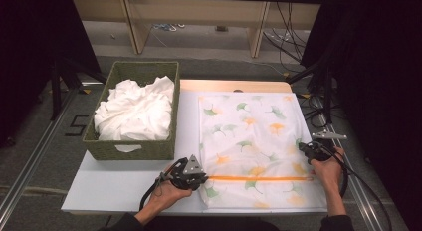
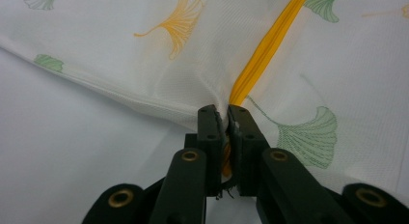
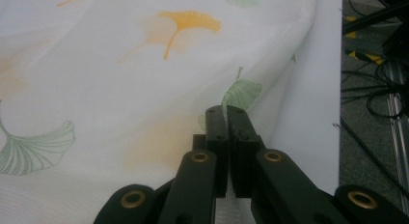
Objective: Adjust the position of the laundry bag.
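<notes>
A white mesh bag [image 1: 249, 136] printed with green and orange ginkgo leaves lies flat on the white table [image 1: 124, 186]. An orange zipper [image 1: 259, 178] runs across its near end. My left gripper [image 1: 204, 180] sits at the zipper's left end. In the left gripper view, that gripper [image 2: 225, 110] is shut on the bag [image 2: 144, 64] where the zipper [image 2: 267, 45] ends. My right gripper [image 1: 302, 147] is at the bag's right edge. In the right gripper view it [image 3: 225, 110] is shut on a raised fold of the bag [image 3: 120, 79] by a green leaf.
A green woven basket [image 1: 144, 69] holding crumpled white cloth [image 1: 134, 111] stands on the table's left side, beside the bag. Cables [image 1: 318, 109] and dark stands lie on the floor past the right table edge. Bare table shows in front of the basket.
</notes>
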